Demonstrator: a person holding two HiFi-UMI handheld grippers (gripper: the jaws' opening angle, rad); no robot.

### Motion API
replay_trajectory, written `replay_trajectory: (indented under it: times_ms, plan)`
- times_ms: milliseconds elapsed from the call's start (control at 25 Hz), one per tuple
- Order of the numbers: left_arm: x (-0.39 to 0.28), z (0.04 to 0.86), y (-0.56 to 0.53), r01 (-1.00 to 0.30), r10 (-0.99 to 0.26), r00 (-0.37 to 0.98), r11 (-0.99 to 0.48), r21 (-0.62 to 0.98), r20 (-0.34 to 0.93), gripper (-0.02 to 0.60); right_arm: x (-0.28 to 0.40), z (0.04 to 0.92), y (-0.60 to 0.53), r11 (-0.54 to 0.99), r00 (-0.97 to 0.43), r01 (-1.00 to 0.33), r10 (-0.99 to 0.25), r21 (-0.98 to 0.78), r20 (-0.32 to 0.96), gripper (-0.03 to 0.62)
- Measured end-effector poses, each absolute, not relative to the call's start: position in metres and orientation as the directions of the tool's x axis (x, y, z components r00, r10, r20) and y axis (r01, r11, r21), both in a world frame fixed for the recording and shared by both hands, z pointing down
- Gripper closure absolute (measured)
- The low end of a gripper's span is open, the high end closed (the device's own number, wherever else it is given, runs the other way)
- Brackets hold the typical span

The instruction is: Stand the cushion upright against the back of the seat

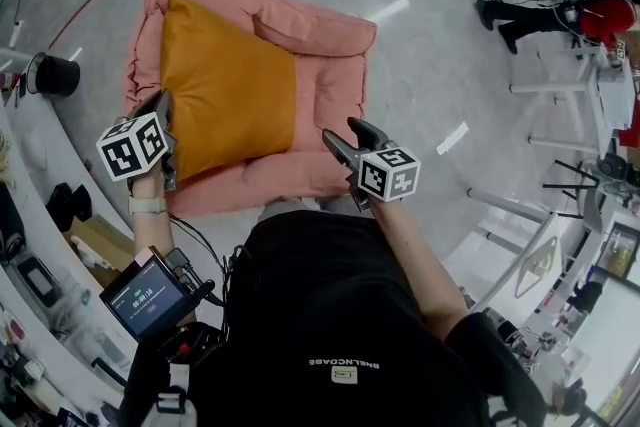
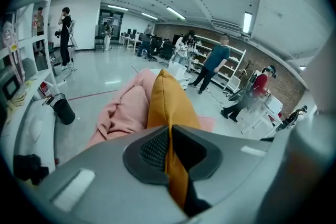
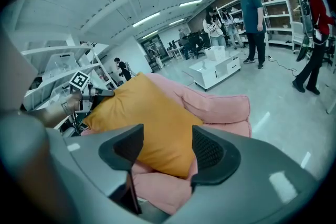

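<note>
Cushion (image 1: 225,95) in head view: orange, on the left part of the pink seat (image 1: 335,90), which is on the floor (image 1: 420,45). My left gripper (image 1: 165,107) is at the cushion's near-left corner. My right gripper (image 1: 345,137) hangs over the seat's near-right edge, apart from the cushion.

Left gripper view: fingers (image 2: 152,149) are almost together, pinching the cushion's (image 2: 170,102) thin edge between the pads. I see the cushion edge-on, running away from me, with the seat (image 2: 123,113) bunched on its left.

Right gripper view: fingers (image 3: 212,152) are spread, with nothing pressed between them. The cushion (image 3: 152,118) shows through the gap but sits further off. It is slanted, left corner held up by the left gripper (image 3: 97,93), low corner down on the seat (image 3: 220,107). The seat's padded ridge runs behind it on the right, and the cushion isn't standing upright against it.
</note>
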State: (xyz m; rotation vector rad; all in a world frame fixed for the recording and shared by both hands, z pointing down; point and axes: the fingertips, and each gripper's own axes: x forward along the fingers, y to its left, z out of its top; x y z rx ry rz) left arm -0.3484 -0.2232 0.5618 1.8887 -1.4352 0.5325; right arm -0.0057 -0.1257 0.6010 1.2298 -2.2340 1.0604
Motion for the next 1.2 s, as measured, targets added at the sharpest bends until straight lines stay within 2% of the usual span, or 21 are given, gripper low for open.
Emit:
replay_trajectory:
  times_ms: [360,560,920,1080,1160,1200]
  plan:
    - [-0.36,0.55,-0.205,-0.975,-0.663,0.221,-0.122,0.188,0.715,0.528,0.002,0.593,-0.098,0.315,-0.549,-0.834,-0.543,-0.452,0.635,0.298]
    - [-0.37,0.545,-0.204,-0.986,-0.674,0.168,-0.124,0.115,0.719,0.483,0.0,0.593,-0.087,0.302,-0.547,-0.835,-0.549,-0.46,0.632,0.298]
    - [-0.36,0.499,-0.184,-0.995,-0.741,0.098,-0.084,0.052,0.664,0.463,0.013,0.576,-0.084,0.332,-0.586,-0.806,-0.558,-0.489,0.588,0.296]
    - [-0.356,0.482,-0.184,-0.996,-0.779,0.086,-0.065,0.056,0.621,0.51,0.011,0.571,-0.098,0.352,-0.606,-0.791,-0.562,-0.5,0.563,0.307]
    - [-0.345,0.473,-0.182,-0.994,-0.807,0.109,-0.084,0.07,0.58,0.565,0.009,0.567,-0.104,0.36,-0.613,-0.784,-0.571,-0.505,0.545,0.313]
    - [-0.337,0.47,-0.182,-0.991,-0.819,0.134,-0.109,0.079,0.558,0.568,0.008,0.565,-0.107,0.365,-0.618,-0.78,-0.575,-0.508,0.537,0.316]
